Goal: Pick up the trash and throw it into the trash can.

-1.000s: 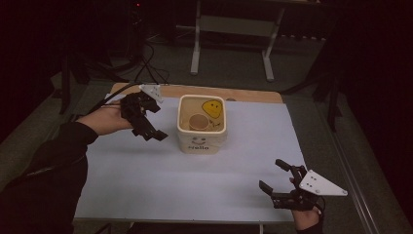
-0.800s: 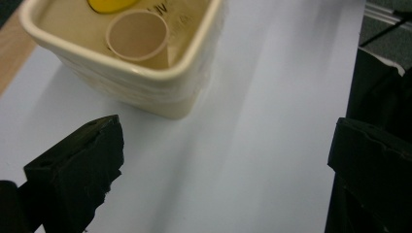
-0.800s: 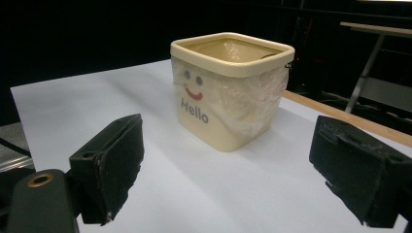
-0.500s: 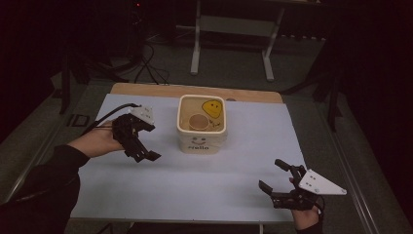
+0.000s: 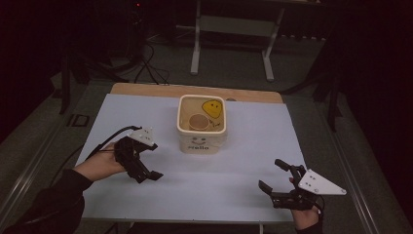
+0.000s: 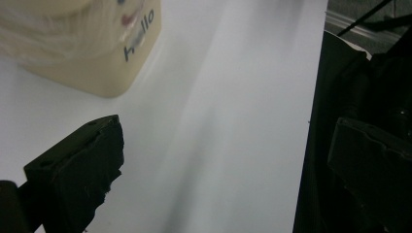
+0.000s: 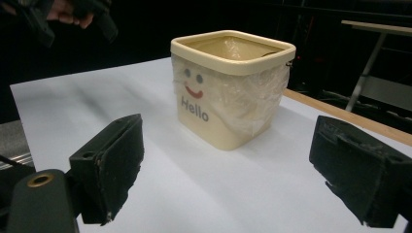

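A cream square bin with a smiley face and "Hello" on its front stands at the middle of the white table top. It is lined with clear plastic. Inside lie a yellow smiley piece and a round brown thing. My left gripper hovers left of the bin and nearer the front, open, nothing between its jaws. In the left gripper view the bin sits at the upper left. My right gripper rests open at the front right, with the bin straight ahead of it.
A wooden strip of table shows behind the white sheet. A metal stand and cables lie on the dark floor beyond. The table's front edge is close under both hands.
My left gripper has drawn back from beside the bin's left wall toward the front of the table. The right gripper has stayed where it was.
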The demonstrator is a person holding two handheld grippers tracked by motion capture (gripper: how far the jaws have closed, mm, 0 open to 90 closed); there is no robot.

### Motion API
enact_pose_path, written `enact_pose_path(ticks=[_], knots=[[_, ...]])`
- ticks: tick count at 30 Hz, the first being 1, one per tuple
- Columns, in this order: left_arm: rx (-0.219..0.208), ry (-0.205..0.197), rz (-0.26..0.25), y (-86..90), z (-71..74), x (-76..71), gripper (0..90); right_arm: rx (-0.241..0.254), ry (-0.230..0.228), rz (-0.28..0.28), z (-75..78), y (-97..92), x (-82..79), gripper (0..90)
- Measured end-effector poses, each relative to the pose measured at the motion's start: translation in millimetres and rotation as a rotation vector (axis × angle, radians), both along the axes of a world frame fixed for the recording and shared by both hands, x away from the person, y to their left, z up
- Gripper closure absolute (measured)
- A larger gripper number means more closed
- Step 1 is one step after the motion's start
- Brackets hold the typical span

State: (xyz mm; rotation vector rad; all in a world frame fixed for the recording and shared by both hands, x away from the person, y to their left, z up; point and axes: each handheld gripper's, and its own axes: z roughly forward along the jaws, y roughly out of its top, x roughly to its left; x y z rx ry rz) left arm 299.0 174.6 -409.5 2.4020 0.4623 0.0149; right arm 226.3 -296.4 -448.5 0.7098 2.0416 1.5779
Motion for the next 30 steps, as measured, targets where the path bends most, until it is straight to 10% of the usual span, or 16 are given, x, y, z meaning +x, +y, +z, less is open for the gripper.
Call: enact_pose_path(ticks=[30], knots=[[-0.171,0.059,0.073,-4.1,-78.7,-38.3,0.7,-0.012,0.008,-0.003,-2.3,2.9,2.1,12.4]])
